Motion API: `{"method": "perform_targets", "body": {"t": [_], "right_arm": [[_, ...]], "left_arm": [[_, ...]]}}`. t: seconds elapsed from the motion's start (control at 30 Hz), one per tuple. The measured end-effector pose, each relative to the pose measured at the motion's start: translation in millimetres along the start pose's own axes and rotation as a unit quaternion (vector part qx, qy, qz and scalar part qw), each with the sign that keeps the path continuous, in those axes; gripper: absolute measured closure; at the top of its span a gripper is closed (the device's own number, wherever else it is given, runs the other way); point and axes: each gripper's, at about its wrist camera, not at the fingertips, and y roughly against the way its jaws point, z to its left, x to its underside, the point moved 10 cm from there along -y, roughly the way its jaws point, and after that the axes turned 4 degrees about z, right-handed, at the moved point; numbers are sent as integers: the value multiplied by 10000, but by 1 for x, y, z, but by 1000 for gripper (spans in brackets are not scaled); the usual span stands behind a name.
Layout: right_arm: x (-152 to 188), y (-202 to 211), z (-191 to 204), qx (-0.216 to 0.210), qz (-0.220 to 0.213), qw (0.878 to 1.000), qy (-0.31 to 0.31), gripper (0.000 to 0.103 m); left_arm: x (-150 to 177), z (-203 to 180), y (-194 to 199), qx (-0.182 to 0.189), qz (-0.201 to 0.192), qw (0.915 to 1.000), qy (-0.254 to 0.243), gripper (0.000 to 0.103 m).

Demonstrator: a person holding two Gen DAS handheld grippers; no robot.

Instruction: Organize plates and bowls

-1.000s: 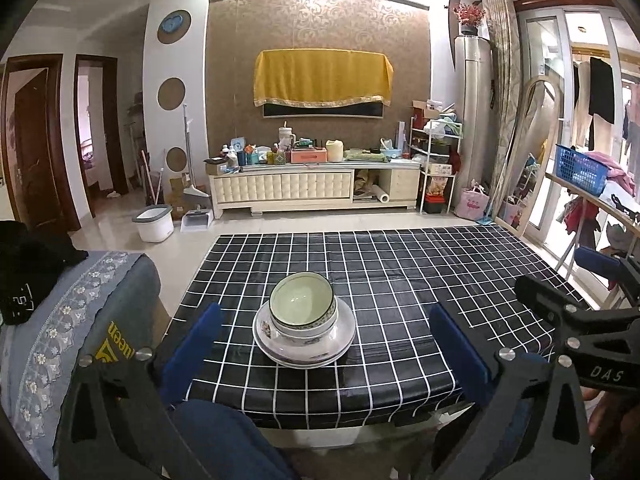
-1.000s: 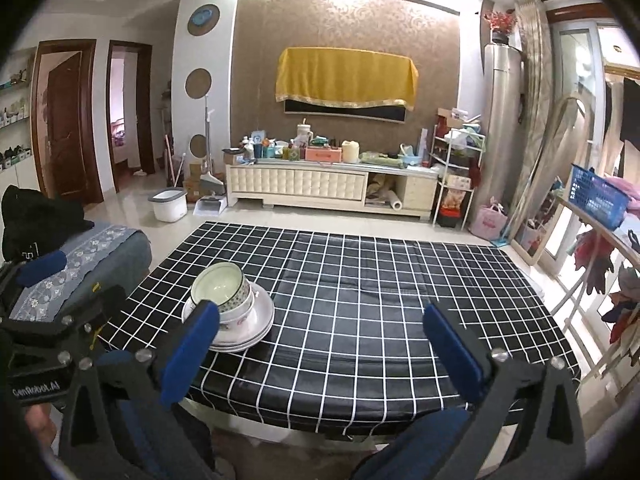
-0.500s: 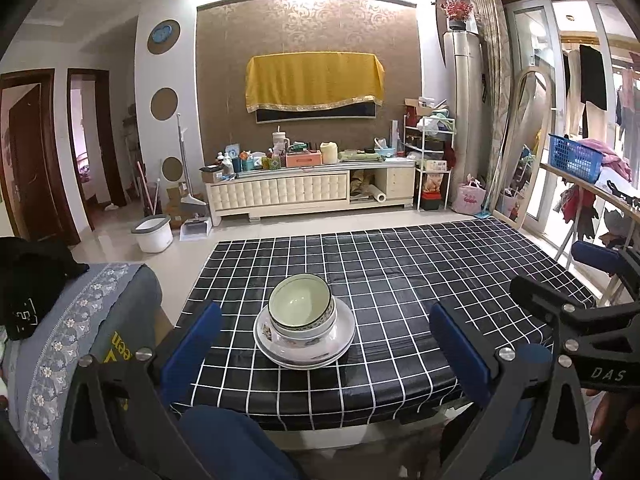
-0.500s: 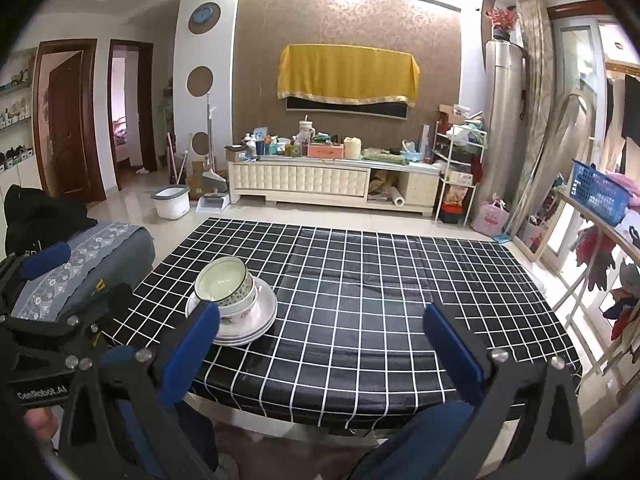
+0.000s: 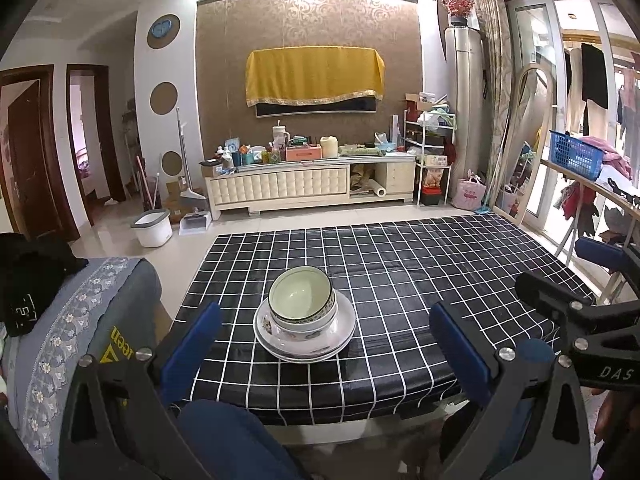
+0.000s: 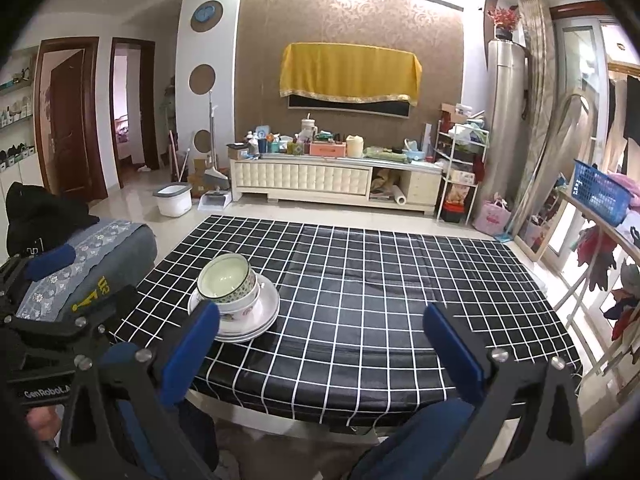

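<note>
**A:** Where are the dishes?

**B:** Nested bowls [image 5: 301,303] sit on stacked plates [image 5: 305,334], near the front left part of a table [image 5: 420,280] covered in black cloth with a white grid. The top bowl is pale green inside and leans slightly.

**A:** And the grippers?

**B:** The left gripper [image 5: 320,344] is held low at the table's near edge, its blue fingers [image 5: 192,338] spread wide apart, with the stack seen between them but farther off, untouched. The right gripper [image 6: 320,344] is also wide apart and holds nothing; the stack lies just beyond its left finger.

**A:** Anything else nearby?

**B:** A grey-blue sofa arm [image 5: 80,320] stands left of the table.
</note>
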Motion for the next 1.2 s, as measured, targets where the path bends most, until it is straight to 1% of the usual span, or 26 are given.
{"method": "perform_targets", "body": {"t": [0.17, 0.53, 0.9, 1.2], "right_arm": [[0, -1, 0, -5, 36, 10000, 3, 0], [-1, 0, -2, 5, 13, 10000, 18, 0], [1, -1, -6, 48, 93, 9999, 33, 0], [4, -3, -8, 64, 136, 9999, 48, 0]], "left_arm": [[0, 0, -2, 1, 50, 10000, 5, 0], [0, 0, -1, 25, 20, 10000, 2, 0], [4, -3, -5, 179, 117, 9998, 21, 0], [5, -4, -6, 74, 93, 9999, -6, 0]]}}
